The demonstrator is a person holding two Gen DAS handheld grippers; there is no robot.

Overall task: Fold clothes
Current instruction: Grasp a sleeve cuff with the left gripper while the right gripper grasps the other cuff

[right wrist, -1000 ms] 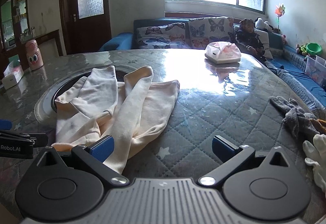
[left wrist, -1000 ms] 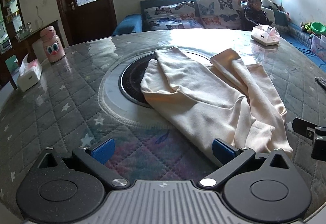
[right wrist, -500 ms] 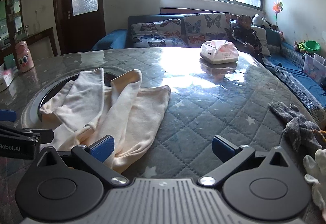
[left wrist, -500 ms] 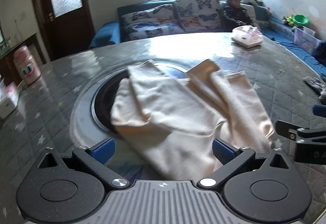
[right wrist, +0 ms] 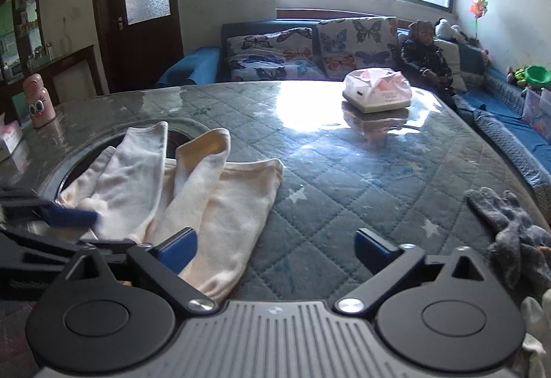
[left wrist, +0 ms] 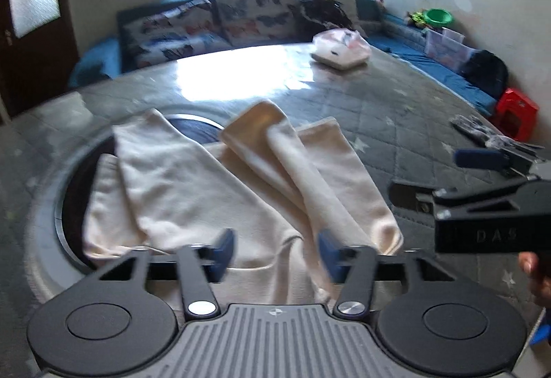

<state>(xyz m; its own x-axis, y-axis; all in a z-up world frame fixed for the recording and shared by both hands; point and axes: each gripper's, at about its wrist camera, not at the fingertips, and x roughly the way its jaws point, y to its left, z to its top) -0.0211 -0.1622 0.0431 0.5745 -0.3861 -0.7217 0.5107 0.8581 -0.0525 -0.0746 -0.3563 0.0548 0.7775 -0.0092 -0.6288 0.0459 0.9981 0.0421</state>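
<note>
A cream garment (left wrist: 241, 192) lies crumpled on the quilted table (left wrist: 396, 123), partly over a round dark recess (left wrist: 193, 125). My left gripper (left wrist: 275, 254) is low over the garment's near edge. Its jaws are closing with a fold of the cloth between the blue pads (left wrist: 224, 252), and a gap still shows. In the right wrist view the garment (right wrist: 220, 206) lies at the left. My right gripper (right wrist: 275, 249) stands wide and is just starting to close, its left pad (right wrist: 177, 249) over the garment's near corner and bare table across the rest of the gap.
A tissue pack (right wrist: 378, 94) sits at the far side of the table. A grey glove (right wrist: 509, 223) lies at the right edge, a pink bottle (right wrist: 38, 101) at the far left. A person (right wrist: 425, 51) sits on the sofa behind.
My left gripper has swung right and in over the garment's near edge, and its jaws have narrowed around the cloth. The right gripper has come closer to the garment's right corner.
</note>
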